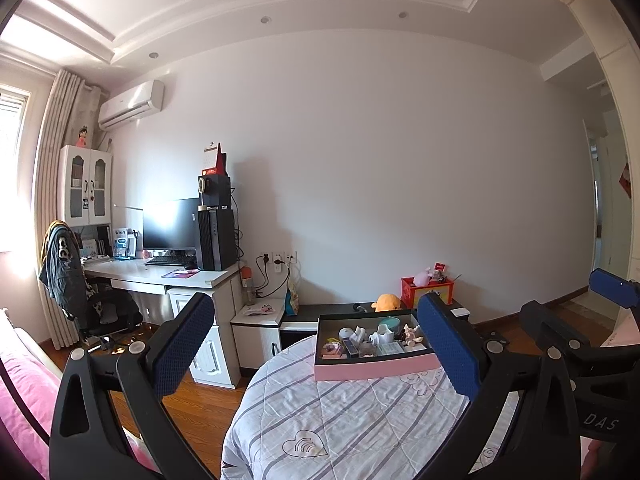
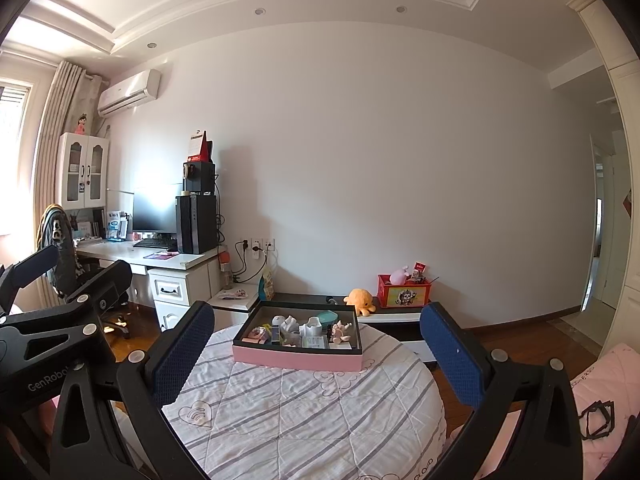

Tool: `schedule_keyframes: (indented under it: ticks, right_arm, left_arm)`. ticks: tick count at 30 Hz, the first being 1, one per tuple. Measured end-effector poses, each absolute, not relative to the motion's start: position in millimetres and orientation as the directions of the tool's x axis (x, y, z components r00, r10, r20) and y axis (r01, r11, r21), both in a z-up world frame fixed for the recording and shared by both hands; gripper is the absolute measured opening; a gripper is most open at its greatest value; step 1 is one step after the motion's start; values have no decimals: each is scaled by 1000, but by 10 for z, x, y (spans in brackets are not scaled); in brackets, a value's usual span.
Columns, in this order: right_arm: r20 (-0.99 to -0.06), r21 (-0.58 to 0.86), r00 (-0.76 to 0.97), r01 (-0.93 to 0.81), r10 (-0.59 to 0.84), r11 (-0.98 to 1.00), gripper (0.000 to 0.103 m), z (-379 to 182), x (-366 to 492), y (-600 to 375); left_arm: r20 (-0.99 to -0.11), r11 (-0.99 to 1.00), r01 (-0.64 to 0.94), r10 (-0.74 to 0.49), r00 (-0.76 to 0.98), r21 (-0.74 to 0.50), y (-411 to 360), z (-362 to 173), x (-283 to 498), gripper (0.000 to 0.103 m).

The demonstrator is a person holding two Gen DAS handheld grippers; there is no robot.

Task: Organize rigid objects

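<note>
A pink-sided box (image 1: 374,369) (image 2: 296,358) with a dark rim sits at the far end of a round surface covered by a striped white quilt (image 1: 344,416) (image 2: 304,408). Inside it lie several small objects, among them white figurines (image 1: 380,336) (image 2: 290,326), a teal piece (image 1: 390,322) (image 2: 326,315) and a small pale figure (image 2: 340,332). My left gripper (image 1: 316,348) is open and empty, held well short of the box. My right gripper (image 2: 316,350) is also open and empty, beside the left one.
An orange plush (image 1: 386,302) (image 2: 360,299) and a red box of toys (image 1: 427,291) (image 2: 404,290) rest on a low dark bench by the wall. A desk (image 1: 160,272) with monitor and computer tower stands left, with an office chair (image 1: 88,300). Wooden floor surrounds the quilt.
</note>
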State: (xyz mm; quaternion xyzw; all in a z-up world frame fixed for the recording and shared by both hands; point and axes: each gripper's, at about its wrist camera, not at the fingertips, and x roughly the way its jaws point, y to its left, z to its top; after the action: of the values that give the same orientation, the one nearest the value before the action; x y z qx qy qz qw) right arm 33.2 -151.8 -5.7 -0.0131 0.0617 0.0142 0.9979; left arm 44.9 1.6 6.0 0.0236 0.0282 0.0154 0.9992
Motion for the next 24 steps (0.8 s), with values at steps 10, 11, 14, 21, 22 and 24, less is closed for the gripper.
schedule_keyframes:
  ticks: [10, 11, 14, 21, 22, 24]
  right_arm:
    - [-125, -26, 992, -29, 26, 999, 103, -57, 323, -1518]
    - [-125, -25, 992, -30, 26, 999, 103, -56, 324, -1519]
    - [-125, -25, 992, -30, 27, 999, 103, -56, 324, -1519]
    - [-127, -25, 992, -30, 26, 999, 103, -53, 317, -1507]
    - [-127, -25, 992, -29, 26, 999, 103, -53, 318, -1508]
    - [-127, -25, 992, -29, 25, 999, 103, -53, 318, -1507]
  left_arm:
    - [-59, 999, -26, 28, 998, 43, 16, 40, 461, 102]
    - [-59, 999, -26, 28, 998, 43, 16, 33, 462, 102]
    - [-63, 999, -24, 26, 998, 41, 11, 23, 481, 102]
    - [-65, 999, -23, 25, 998, 40, 7, 11, 493, 103]
    - [-66, 999, -23, 25, 998, 40, 6, 11, 493, 103]
    - [-65, 999, -23, 26, 998, 40, 6, 11, 492, 103]
